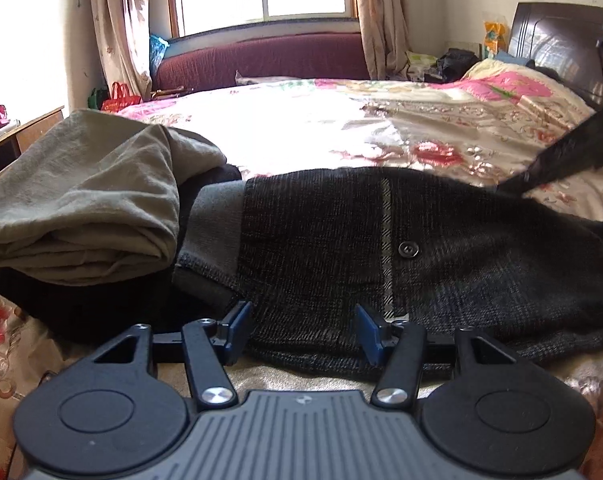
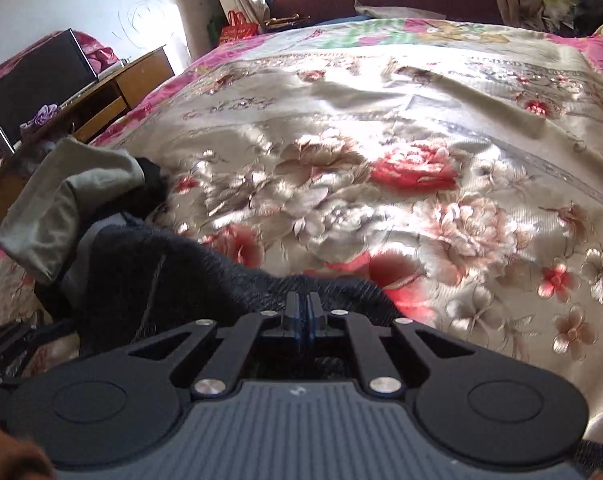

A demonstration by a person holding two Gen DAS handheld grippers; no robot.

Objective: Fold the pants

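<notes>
Dark grey knit pants (image 1: 321, 240) with a pale stripe and a black button lie across the near part of the bed. My left gripper (image 1: 303, 316) hovers open over their near edge, and its blue pads (image 1: 239, 320) do not press the cloth. At the right of the left wrist view a strip of the dark cloth (image 1: 561, 156) rises off the bed toward the upper right. In the right wrist view my right gripper (image 2: 303, 300) is shut, pinching an edge of the pants (image 2: 173, 272), which trail down to the left.
A folded olive-green garment (image 1: 85, 200) lies on dark clothes left of the pants, also the olive garment (image 2: 73, 196). The shiny floral bedspread (image 2: 381, 140) stretches ahead. A wooden desk (image 2: 113, 88) stands at the left, a dark headboard (image 1: 553, 36) at the far right.
</notes>
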